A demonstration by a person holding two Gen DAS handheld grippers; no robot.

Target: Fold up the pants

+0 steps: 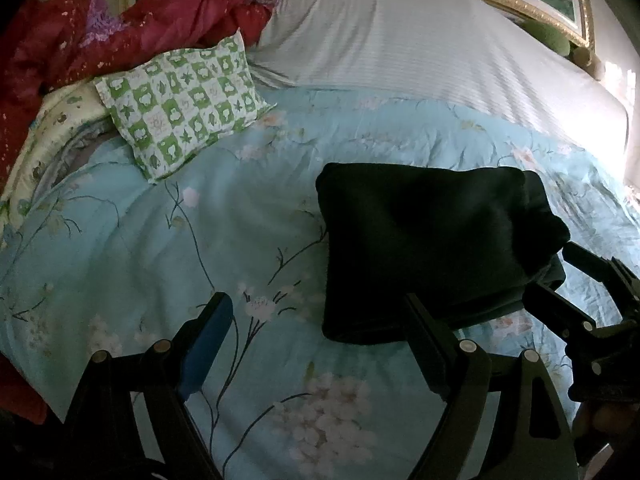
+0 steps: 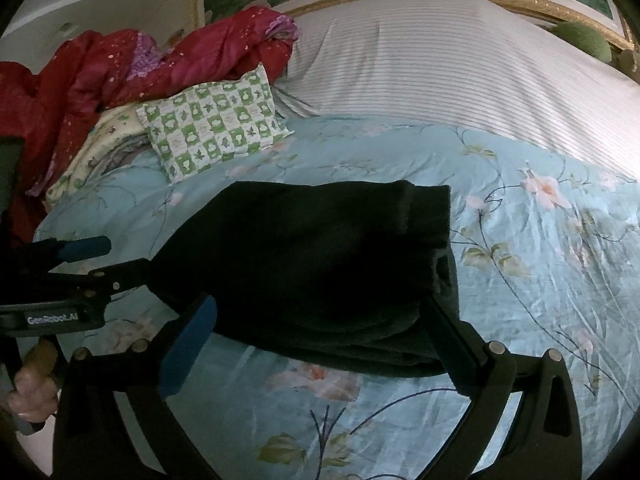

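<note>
Looking along my right gripper [image 2: 316, 344], I see the dark pants [image 2: 320, 264] already folded into a compact bundle on the blue floral quilt [image 2: 540, 280], lying crosswise just ahead of its spread, empty fingers. My left gripper [image 1: 320, 344] is also released, with the bundle ahead to its right. The green checked pillow [image 1: 180, 100] sits well beyond; nothing blocks either tool.

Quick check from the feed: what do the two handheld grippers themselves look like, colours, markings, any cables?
Both the left gripper and right gripper are black linkage frames with silver pivot pins and blue finger pads. The left one carries white "GenRobot.AI" lettering. No cables visible.
</note>
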